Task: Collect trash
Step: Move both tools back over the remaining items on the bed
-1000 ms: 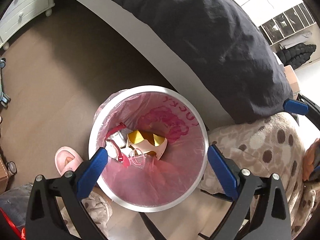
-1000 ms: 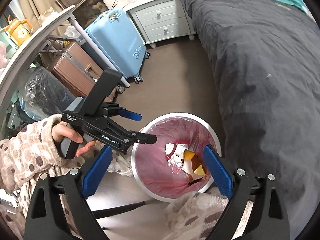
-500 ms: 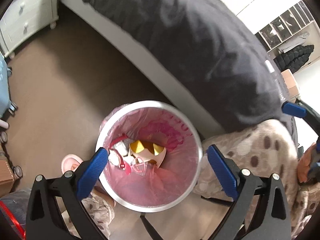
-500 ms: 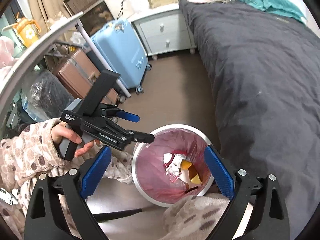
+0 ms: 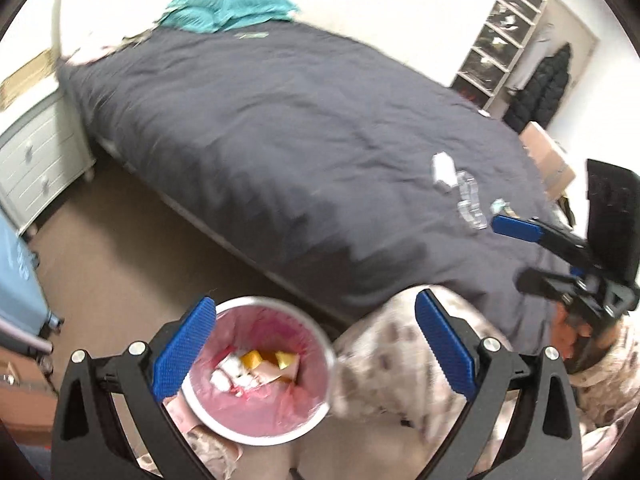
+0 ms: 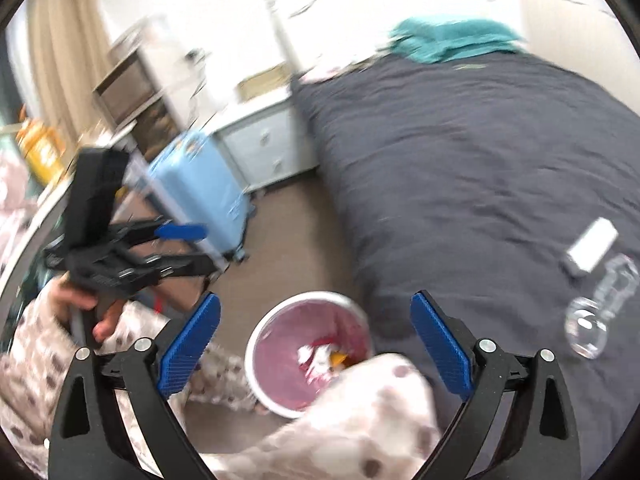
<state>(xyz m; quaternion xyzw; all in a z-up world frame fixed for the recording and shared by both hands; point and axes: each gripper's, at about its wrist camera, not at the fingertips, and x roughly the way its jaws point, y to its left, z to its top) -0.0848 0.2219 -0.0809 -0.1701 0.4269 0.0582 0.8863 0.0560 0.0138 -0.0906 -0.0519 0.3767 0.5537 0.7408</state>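
A white trash bin (image 5: 324,396) with a pink liner stands on the floor by the bed, holding red, white and yellow wrappers (image 5: 256,368); it also shows in the right wrist view (image 6: 256,344). On the dark bedcover lie a small white box (image 6: 592,244) and a clear plastic bottle (image 6: 600,304); both also show in the left wrist view, the box (image 5: 443,168) and the bottle (image 5: 470,204). My left gripper (image 5: 310,350) is open and empty above the bin. My right gripper (image 6: 316,346) is open and empty, raised over the bin.
The dark bed (image 5: 280,140) fills the right side, with teal cloth (image 6: 452,40) at its head. A white nightstand (image 6: 264,144), a blue suitcase (image 6: 200,184) and shelves stand to the left. The person's spotted sleeves and knees crowd the bottom of both views.
Both grippers have lifted and tilted up away from the bin, so the bin looks smaller and lower and the bed top with the box and bottle has come into view. Both stay open.
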